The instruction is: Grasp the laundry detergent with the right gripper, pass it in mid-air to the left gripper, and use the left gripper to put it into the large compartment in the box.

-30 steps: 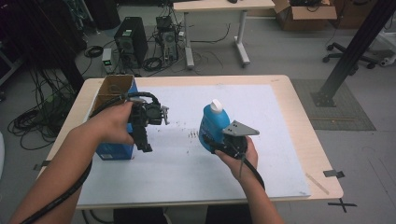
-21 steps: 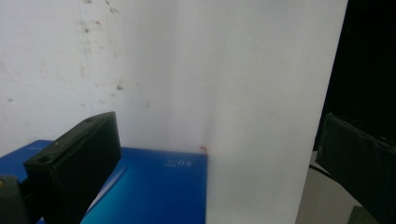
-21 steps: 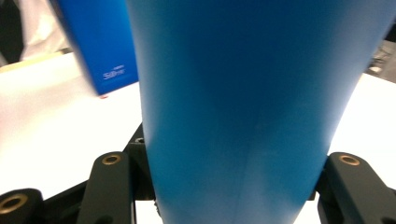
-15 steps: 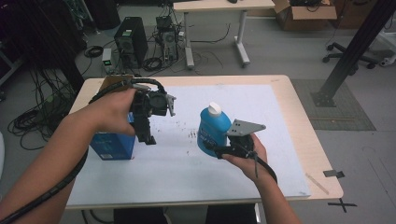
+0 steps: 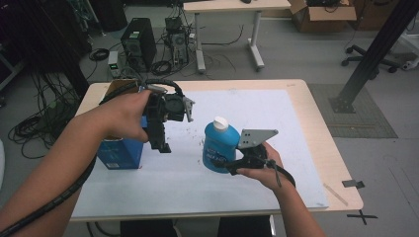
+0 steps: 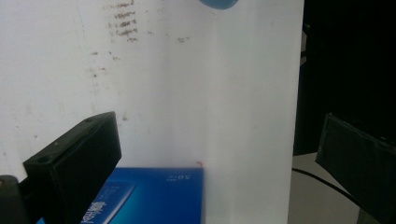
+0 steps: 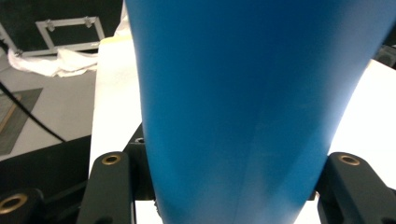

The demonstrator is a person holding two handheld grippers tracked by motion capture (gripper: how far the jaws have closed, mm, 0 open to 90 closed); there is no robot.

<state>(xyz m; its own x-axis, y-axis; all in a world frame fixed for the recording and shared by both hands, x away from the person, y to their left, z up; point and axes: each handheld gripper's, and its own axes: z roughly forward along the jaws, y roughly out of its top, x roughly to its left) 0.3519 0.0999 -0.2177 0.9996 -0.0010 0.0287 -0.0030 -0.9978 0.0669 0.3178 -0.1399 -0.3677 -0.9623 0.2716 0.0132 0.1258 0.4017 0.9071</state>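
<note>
A blue bottle (image 5: 217, 147) with a white cap (image 5: 220, 122) stands upright over the middle of the white sheet (image 5: 237, 106). My right gripper (image 5: 231, 162) is shut on its lower body from the right. In the right gripper view the bottle (image 7: 243, 93) sits between both jaws of this gripper (image 7: 233, 186). A blue box (image 5: 118, 154) with an open brown top stands at the left, partly hidden by my left forearm. My left gripper (image 5: 161, 144) hangs just right of the box, pointing down, open and holding nothing. In the left gripper view the box (image 6: 154, 196) lies below the wide-apart jaws.
The wooden table (image 5: 316, 128) carries the white sheet with dark scuff marks (image 6: 121, 23) near its middle. A strip of black tape (image 5: 355, 183) lies at the right front corner. Computers and cables (image 5: 148, 47) stand on the floor behind.
My left gripper has risen and shifted right, away from the blue box. My right gripper has drawn the bottle slightly toward the near edge.
</note>
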